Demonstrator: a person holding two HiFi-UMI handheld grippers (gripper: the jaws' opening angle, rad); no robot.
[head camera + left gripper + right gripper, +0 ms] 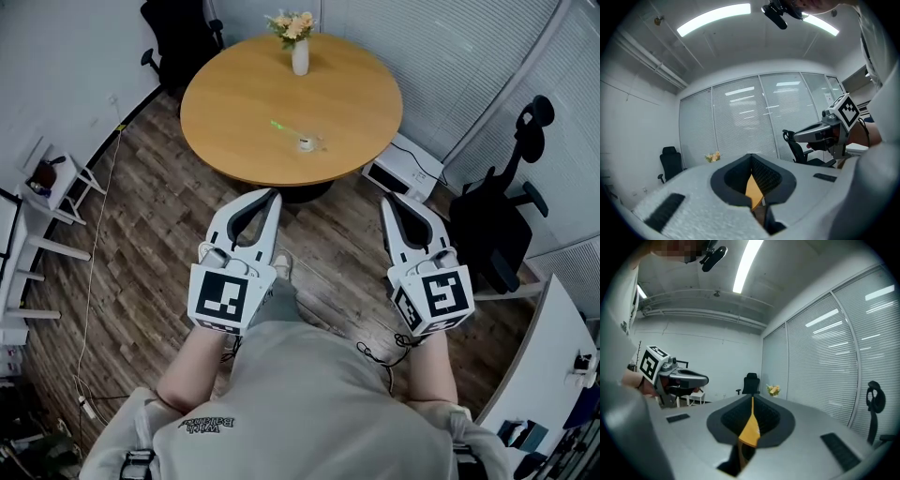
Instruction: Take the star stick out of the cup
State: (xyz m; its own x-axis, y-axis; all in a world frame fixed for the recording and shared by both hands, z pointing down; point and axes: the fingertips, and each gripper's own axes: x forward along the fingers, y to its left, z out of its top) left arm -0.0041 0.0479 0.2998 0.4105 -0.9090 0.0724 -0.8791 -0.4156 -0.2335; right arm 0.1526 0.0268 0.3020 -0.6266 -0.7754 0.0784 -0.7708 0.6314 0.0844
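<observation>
A small clear cup (307,143) stands on the round wooden table (234,112), towards its near right side. A thin green star stick (284,127) slants out of the cup to the upper left. Both grippers hang well short of the table, over the wooden floor, and point towards it. My left gripper (273,195) (751,155) is shut with nothing between its jaws. My right gripper (385,200) (752,398) is also shut and empty. Neither gripper view shows the cup or the stick; only a sliver of the tabletop shows between the jaws.
A white vase of flowers (299,52) stands at the table's far edge. Black office chairs stand at the back left (183,37) and at the right (506,216). A white box (403,169) lies on the floor by the table's right side, and white racks (47,187) line the left wall.
</observation>
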